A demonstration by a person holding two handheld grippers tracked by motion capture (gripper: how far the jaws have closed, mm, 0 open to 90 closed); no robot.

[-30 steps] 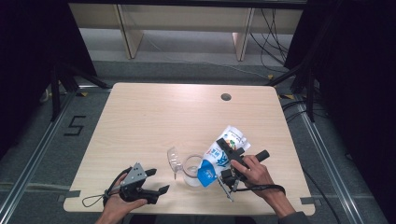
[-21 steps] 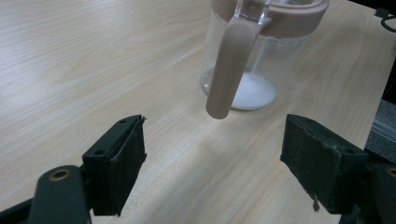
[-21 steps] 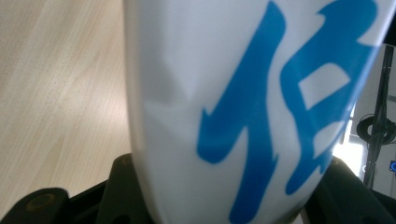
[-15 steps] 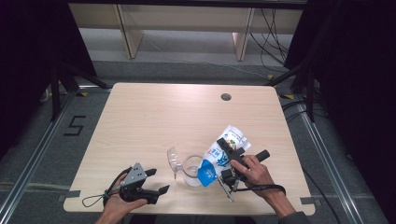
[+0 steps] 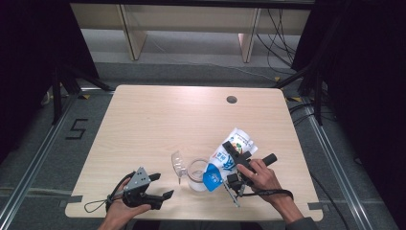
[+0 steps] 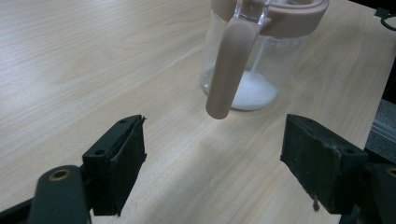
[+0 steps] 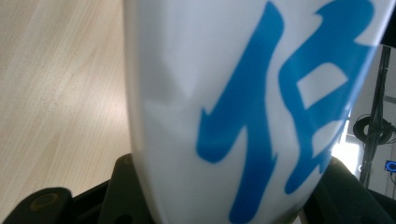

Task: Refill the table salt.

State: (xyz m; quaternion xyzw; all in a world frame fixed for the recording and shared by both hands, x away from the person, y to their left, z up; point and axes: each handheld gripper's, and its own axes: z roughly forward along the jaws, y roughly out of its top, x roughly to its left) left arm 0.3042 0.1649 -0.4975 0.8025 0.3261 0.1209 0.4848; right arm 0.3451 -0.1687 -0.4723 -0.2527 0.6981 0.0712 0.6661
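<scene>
A white pouch with blue print (image 5: pixel 233 149) is tilted, its lower blue end over the mouth of a clear jug (image 5: pixel 195 175) near the table's front edge. My right gripper (image 5: pixel 235 162) is shut on the pouch; in the right gripper view the pouch (image 7: pixel 233 93) sits between both jaws. The jug (image 6: pixel 254 70) has a pinkish-brown rim and handle (image 6: pixel 229 70) and white powder at its bottom. Its clear lid (image 5: pixel 177 164) hangs open to the left. My left gripper (image 5: pixel 162 185) rests at the front left, open, with nothing between its jaws (image 6: pixel 215 158), pointing toward the jug.
The wooden table (image 5: pixel 158 120) has a round cable hole (image 5: pixel 231 99) at the back right. A cable loop (image 5: pixel 93 207) trails from the left gripper over the front edge. Wooden shelving (image 5: pixel 129 28) stands beyond the table, and a "5" (image 5: pixel 76 129) marks the floor on the left.
</scene>
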